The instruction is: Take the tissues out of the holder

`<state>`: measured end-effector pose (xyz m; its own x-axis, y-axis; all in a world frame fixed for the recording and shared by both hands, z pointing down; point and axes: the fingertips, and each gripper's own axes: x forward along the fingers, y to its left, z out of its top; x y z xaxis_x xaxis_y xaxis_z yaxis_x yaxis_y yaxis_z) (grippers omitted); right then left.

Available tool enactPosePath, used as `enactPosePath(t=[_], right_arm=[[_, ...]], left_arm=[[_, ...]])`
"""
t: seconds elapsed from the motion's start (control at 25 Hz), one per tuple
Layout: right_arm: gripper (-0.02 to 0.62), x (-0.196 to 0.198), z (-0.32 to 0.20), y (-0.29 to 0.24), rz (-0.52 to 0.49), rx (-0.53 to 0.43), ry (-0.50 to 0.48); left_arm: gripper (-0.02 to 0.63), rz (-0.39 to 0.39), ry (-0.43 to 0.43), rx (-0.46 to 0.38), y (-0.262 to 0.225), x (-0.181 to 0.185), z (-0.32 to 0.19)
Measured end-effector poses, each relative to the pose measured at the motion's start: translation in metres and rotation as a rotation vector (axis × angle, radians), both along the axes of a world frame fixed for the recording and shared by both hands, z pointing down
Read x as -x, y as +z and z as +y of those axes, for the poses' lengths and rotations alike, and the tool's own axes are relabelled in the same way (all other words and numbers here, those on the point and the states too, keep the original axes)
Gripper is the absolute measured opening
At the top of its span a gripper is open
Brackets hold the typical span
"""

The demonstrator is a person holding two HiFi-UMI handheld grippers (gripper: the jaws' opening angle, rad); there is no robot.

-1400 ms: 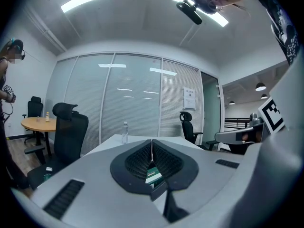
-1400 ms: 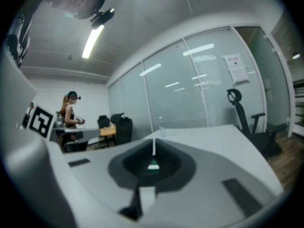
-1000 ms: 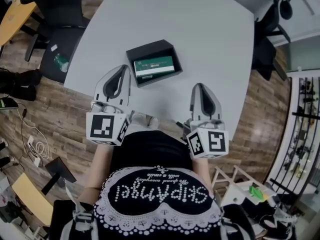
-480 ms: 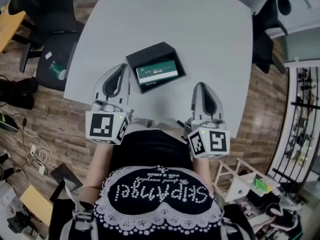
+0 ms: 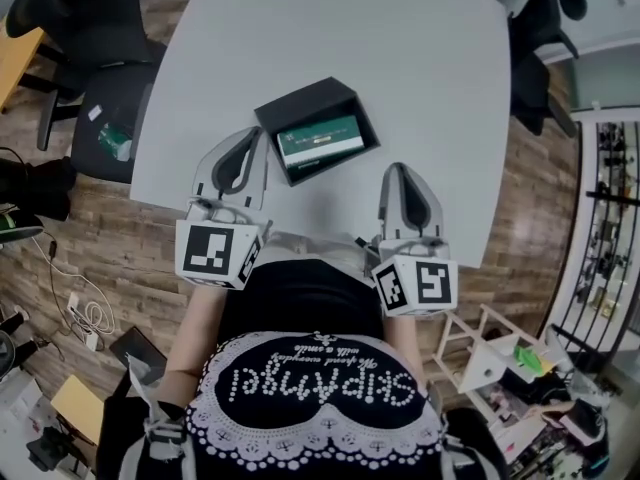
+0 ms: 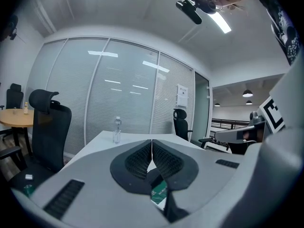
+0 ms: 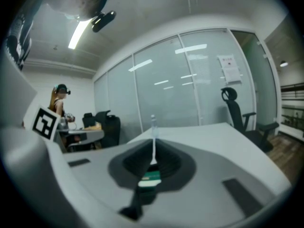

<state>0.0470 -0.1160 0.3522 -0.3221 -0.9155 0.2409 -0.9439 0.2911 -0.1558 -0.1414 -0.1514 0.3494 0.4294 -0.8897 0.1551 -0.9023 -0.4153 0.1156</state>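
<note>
A black open holder (image 5: 300, 106) sits on the white table (image 5: 400, 58), with a green tissue pack (image 5: 320, 142) lying in it. My left gripper (image 5: 256, 132) is shut and empty, its tips just beside the holder's left side. My right gripper (image 5: 398, 168) is also shut and empty, a little to the right of the holder and nearer the table's front edge. In the left gripper view the tissue pack (image 6: 159, 192) shows below the closed left gripper (image 6: 152, 141). In the right gripper view the pack (image 7: 151, 177) shows below the closed right gripper (image 7: 153, 144).
A clear water bottle (image 6: 117, 129) stands at the table's far end. Black office chairs (image 5: 95, 28) stand to the left of the table, another chair (image 5: 535, 58) to its right. A wooden rack (image 5: 485, 353) is on the floor at the lower right.
Both grippers have edged a little nearer to the holder and slightly lower. Their jaws stayed shut. The holder and the tissue pack have not moved on the table.
</note>
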Motion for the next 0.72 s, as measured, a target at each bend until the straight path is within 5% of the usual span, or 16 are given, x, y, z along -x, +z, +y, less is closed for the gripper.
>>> enactPosePath(t=[0.72], right_arm=[[0.035, -0.035, -0.015, 0.0, 0.003, 0.022, -0.028]], left_arm=[[0.031, -0.031, -0.037, 0.017, 0.001, -0.022, -0.007]])
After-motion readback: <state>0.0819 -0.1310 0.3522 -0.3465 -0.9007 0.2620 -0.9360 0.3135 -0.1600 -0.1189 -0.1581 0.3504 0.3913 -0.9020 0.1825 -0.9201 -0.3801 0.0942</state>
